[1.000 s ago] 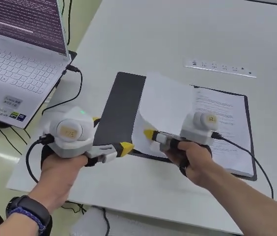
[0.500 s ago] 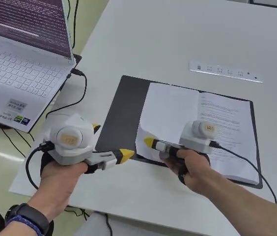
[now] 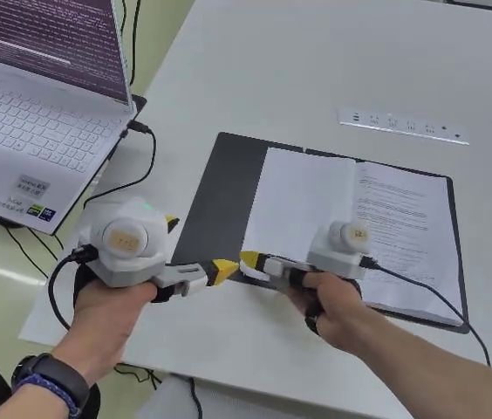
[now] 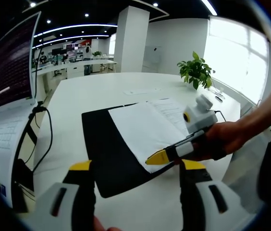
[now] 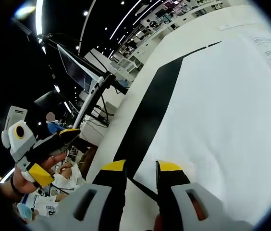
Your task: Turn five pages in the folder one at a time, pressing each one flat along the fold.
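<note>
While the right tool [image 3: 249, 259] sits at the corner of the page [image 3: 298, 209], grip unclear, and the left tool [image 3: 222, 270] gapes apart, a careless tug could crease it.

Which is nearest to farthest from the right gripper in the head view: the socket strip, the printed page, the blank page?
1. Blank page, middle of the open folder, right at the right gripper's fingers.
2. Printed page, on the folder's right side.
3. Socket strip, beyond the folder's far edge.
</note>
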`<state>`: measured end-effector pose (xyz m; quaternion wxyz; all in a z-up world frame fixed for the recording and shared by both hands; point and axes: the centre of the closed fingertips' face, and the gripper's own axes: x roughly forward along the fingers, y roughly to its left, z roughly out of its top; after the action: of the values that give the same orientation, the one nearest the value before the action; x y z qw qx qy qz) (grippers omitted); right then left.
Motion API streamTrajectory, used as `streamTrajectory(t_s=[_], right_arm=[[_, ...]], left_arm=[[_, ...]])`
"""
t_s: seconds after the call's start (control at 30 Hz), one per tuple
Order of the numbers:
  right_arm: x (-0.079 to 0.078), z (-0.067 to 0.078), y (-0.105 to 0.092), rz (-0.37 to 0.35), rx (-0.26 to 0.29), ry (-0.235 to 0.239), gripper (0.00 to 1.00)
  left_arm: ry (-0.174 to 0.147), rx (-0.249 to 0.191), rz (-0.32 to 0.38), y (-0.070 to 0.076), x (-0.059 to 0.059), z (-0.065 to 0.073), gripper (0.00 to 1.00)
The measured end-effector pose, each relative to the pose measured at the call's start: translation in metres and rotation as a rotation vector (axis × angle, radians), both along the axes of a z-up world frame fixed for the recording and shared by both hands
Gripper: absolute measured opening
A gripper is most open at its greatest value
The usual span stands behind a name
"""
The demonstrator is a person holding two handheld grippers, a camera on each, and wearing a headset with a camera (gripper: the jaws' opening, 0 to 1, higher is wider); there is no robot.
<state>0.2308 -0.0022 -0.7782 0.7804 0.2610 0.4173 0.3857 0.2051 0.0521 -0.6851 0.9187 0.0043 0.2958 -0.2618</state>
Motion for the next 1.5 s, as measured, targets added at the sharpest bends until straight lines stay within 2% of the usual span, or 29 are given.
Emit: streamTrajectory(t_s=[0.4, 0.53, 0.73, 0.83, 0.93, 1.03, 1.13, 1.4, 1.5], right_arm=[[-0.007, 0.006, 0.003, 0.046, 0.032, -0.012, 0.35], [-0.02, 0.015, 0.003, 0.117, 0.043, -0.058, 0.43], [-0.028, 0.022, -0.013, 0.121, 0.055, -0.08, 0.44], [-0.029, 0.025, -0.019, 0.137, 0.041, -0.124, 0.42], [-0.035, 0.03, -0.025, 0.152, 0.04, -0.13, 0.42], [-0.038, 0.035, -0.033, 0.156, 0.026, -0.15, 0.43], [-0.037, 0.035, -0.042, 0.158, 0.006, -0.162, 0.43], [-0.029, 0.04, -0.064, 0.095, 0.005, -0.171, 0.41], [-0.028, 0.042, -0.069, 0.084, 0.003, -0.175, 0.4]], left_arm=[[0.001, -0.008, 0.026, 0.005, 0.003, -0.003, 0.69], [0.001, -0.009, 0.034, 0.006, 0.006, -0.004, 0.68], [-0.005, -0.012, 0.033, 0.003, 0.015, -0.004, 0.63], [-0.011, -0.012, 0.023, -0.002, 0.019, -0.004, 0.6], [-0.011, -0.021, 0.011, -0.009, 0.024, -0.004, 0.57], [-0.012, -0.017, -0.007, -0.016, 0.029, -0.006, 0.52], [-0.015, -0.005, -0.024, -0.024, 0.031, -0.005, 0.52], [-0.005, 0.005, -0.067, -0.042, 0.035, -0.012, 0.44], [0.004, 0.001, -0.094, -0.05, 0.035, -0.018, 0.36]])
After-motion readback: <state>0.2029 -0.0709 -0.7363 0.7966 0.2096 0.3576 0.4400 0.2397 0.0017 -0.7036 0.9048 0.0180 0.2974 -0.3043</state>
